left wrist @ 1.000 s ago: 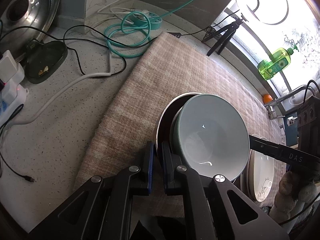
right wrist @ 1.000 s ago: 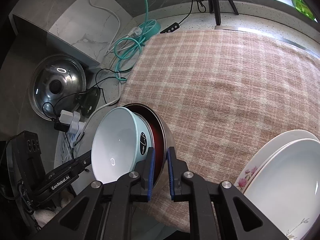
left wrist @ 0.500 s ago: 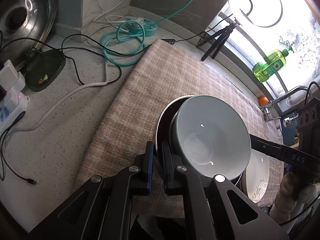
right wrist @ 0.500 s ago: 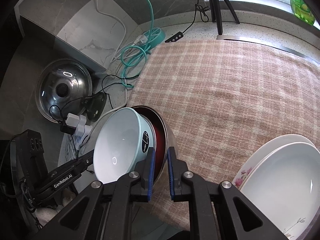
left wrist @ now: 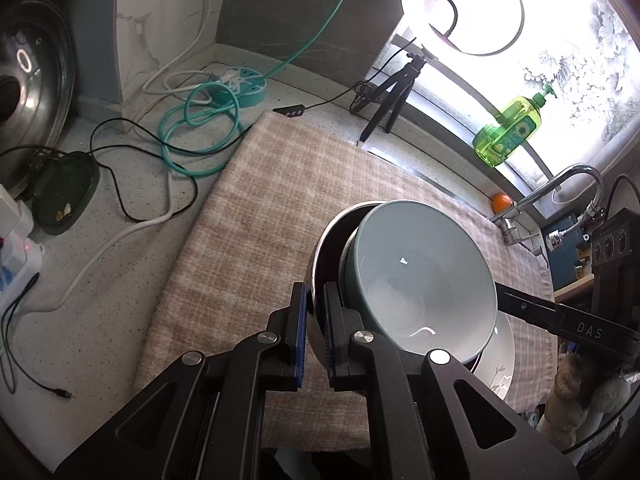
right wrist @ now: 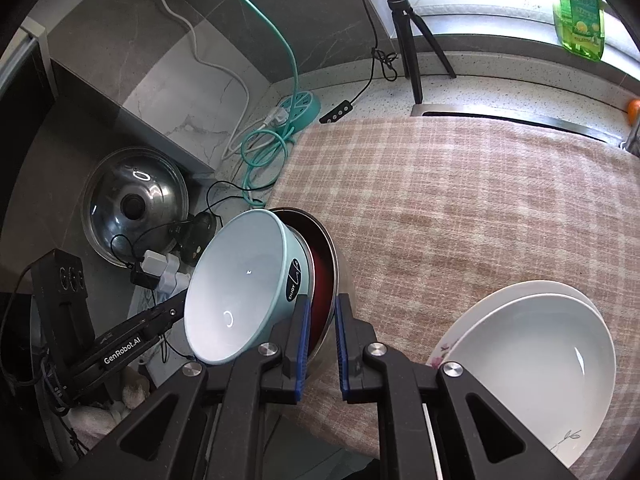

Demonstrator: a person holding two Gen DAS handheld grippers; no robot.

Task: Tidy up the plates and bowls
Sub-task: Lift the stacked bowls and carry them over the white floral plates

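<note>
A steel bowl [left wrist: 320,248] with a dark red inside [right wrist: 320,272] carries a pale blue bowl [left wrist: 420,272] nested in it. Both hang tilted above the checked cloth [left wrist: 260,240]. My left gripper [left wrist: 316,320] is shut on the steel bowl's near rim. In the right wrist view my right gripper [right wrist: 322,328] is shut on the opposite rim, with the blue bowl [right wrist: 236,284] to its left. Each gripper shows in the other's view: the left gripper [right wrist: 180,310] and the right gripper [left wrist: 500,292]. Two stacked white plates [right wrist: 528,356] lie on the cloth at the right.
Teal and black cables [left wrist: 192,136], a round power strip [right wrist: 300,108] and a glass pot lid [right wrist: 134,204] crowd the counter left of the cloth. A tripod [left wrist: 392,96], a green soap bottle [left wrist: 508,128], a faucet [left wrist: 560,188] and an orange [left wrist: 502,202] stand along the window side.
Both grippers have risen with the nested bowls, and the cloth and counter now look further below. The grips have not changed.
</note>
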